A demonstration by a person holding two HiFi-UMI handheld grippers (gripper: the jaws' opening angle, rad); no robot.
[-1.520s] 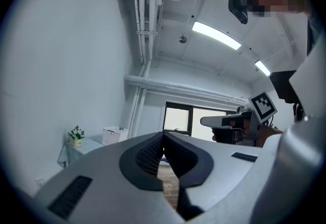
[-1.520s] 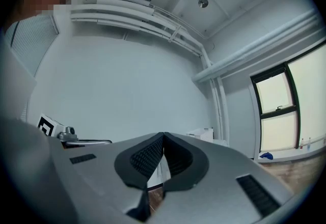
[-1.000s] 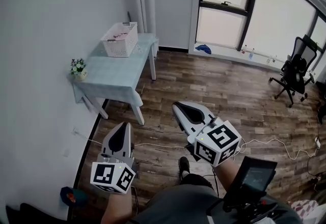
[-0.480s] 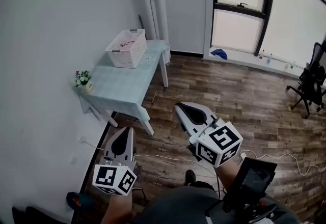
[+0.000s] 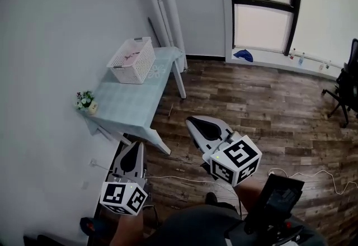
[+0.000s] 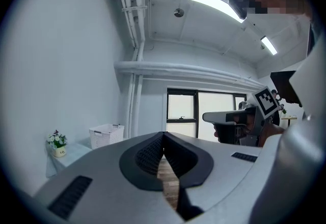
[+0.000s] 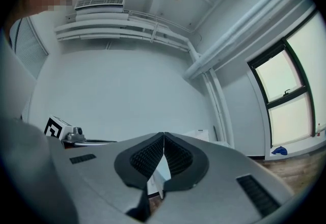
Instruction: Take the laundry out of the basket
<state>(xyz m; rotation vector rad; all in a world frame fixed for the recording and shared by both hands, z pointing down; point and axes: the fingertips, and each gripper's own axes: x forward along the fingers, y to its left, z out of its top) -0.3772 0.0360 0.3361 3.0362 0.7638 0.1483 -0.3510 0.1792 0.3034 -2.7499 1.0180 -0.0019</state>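
- Step in hand (judged): the approach. No pick started; laundry [image 5: 132,55] lies inside the white basket [image 5: 132,60], only a small pinkish bit showing over the rim.
- Basket sits on the far end of the pale blue table [image 5: 131,102], by the far-left wall; a small flower pot [image 5: 85,102] stands at the table's near-left corner, well apart from the basket.
- Left gripper [image 5: 135,146]: jaws clenched tip to tip, nothing between them; held level at the near left over the wood floor [image 5: 251,99], near the table's near end but well short of the basket.
- Right gripper [image 5: 192,122]: jaws also pressed together, empty; level, to the right of the left one, likewise well apart from the basket.
- Next move calls for (judged): getting both grippers across to the table's far end, raising them above the basket rim, spreading at least one pair of jaws, then dipping in to pinch the cloth.
- Watch-outs (judged): the basket looks light and may slide or tip if the cloth snags on its mesh, so the 2nd gripper may need to steady the rim. Keep clear of the flower pot, and of the white cable [image 5: 179,178] on the floor underfoot.
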